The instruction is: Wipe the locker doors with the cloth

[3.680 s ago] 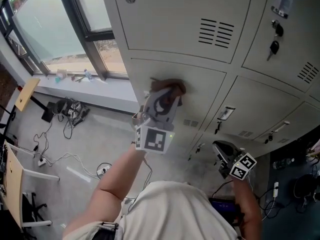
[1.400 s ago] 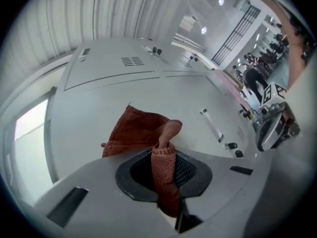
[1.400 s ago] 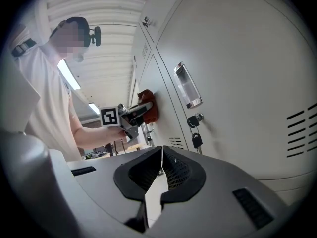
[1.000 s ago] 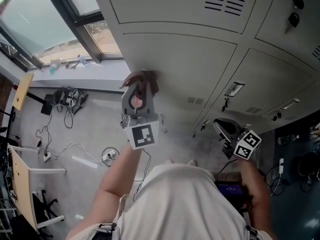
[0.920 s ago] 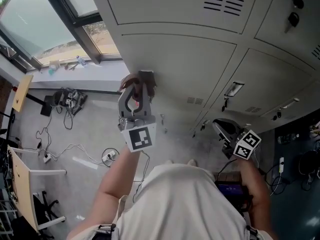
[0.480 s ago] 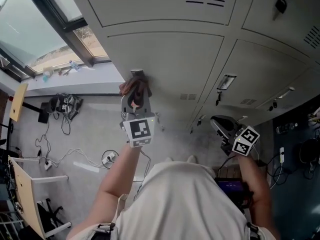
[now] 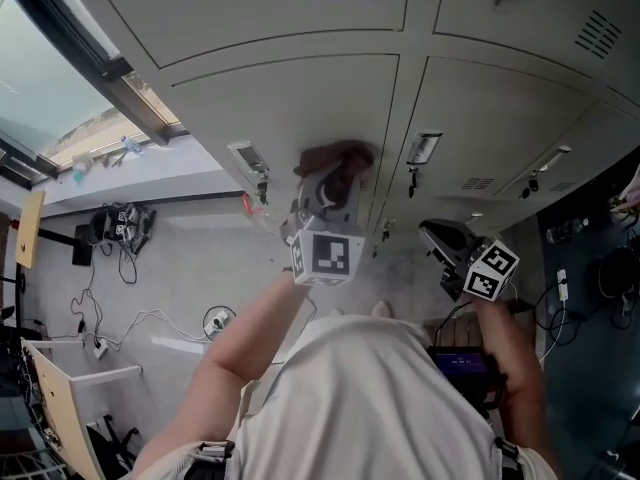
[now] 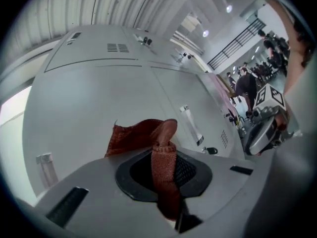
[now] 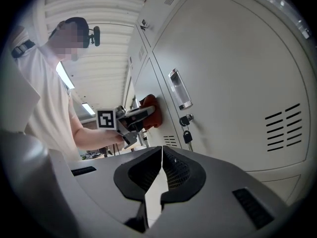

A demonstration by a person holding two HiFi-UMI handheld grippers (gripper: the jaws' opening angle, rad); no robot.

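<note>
The left gripper (image 8: pixel 166 155) has its fingers pinched on a rust-red mesh cloth (image 8: pixel 141 133). A rolled strip of the cloth runs down between the pads. The rest spreads past the tips as a crumpled fold lying against a pale grey locker door (image 8: pixel 84 93). The weave is coarse and netted. The side of the cloth that faces the metal is covered by the fold itself.

In the head view the cloth sits bunched near the right edge of that door, close to the seam with the next one. It is a little left of a clear label holder (image 7: pixel 424 148) on the neighbouring door.

The right gripper (image 9: pixel 161 155) holds nothing. Its fingers are pressed together, with only a thin line showing between the pads. It hangs low at the person's right side, well apart from the cloth. From its own view, a key (image 9: pixel 187 136) hangs from a lock on the door close by, and vent slots (image 9: pixel 282 128) show lower on that door.

In the head view the marker cube covers most of the hand holding the left gripper, and the upper doors are cut off at the top edge. Below lie a floor with loose cables (image 7: pixel 125 223) and a window sill (image 7: pixel 110 153). The small figures far off in the left gripper view are too blurred to describe.
</note>
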